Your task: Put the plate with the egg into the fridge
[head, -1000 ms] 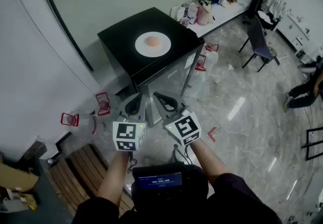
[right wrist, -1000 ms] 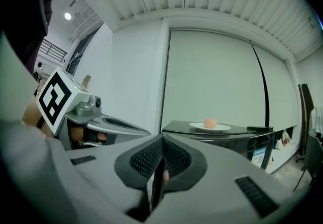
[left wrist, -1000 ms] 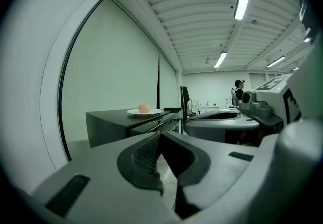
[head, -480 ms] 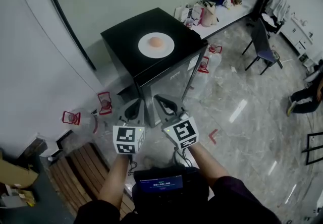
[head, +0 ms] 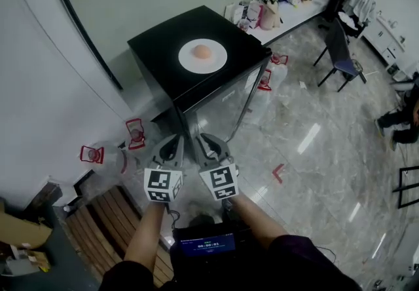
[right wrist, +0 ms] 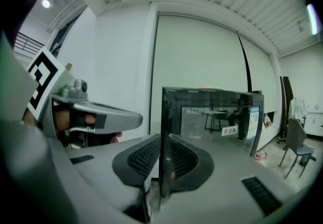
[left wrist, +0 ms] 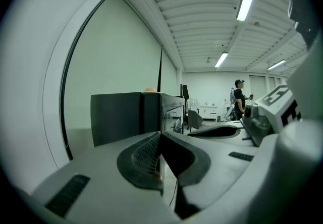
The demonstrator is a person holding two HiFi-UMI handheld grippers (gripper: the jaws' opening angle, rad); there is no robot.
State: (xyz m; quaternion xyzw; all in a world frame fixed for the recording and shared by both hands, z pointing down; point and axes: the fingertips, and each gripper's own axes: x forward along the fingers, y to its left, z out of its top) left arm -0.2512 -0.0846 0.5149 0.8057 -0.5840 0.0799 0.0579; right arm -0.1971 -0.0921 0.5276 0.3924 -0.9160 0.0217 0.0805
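A white plate point(head: 211, 60) with a brownish egg point(head: 202, 52) lies on top of a small black fridge point(head: 160, 47) with a glass door. The egg point(left wrist: 150, 89) peeps over the fridge point(left wrist: 121, 117) in the left gripper view. Both grippers hang low, side by side, before the fridge's front corner. My left gripper point(head: 177, 143) is shut and empty, its tips point(left wrist: 160, 136) meeting. My right gripper point(head: 205, 141) has just been opening to a narrow slit point(right wrist: 164, 142). The fridge's point(right wrist: 212, 112) dark front edge lines up in that slit; I cannot tell if the pads touch it.
Red-capped water jugs point(head: 91, 154) stand on the floor left of the fridge and more point(head: 265, 80) stand to its right. A wooden pallet point(head: 105, 217) lies by my left arm. A chair point(head: 340, 54), a cluttered counter point(head: 268, 14) and a person point(head: 399, 116) are farther right.
Both grippers have sunk and drawn closer together before the fridge's front corner. The right one shifted left toward the left one.
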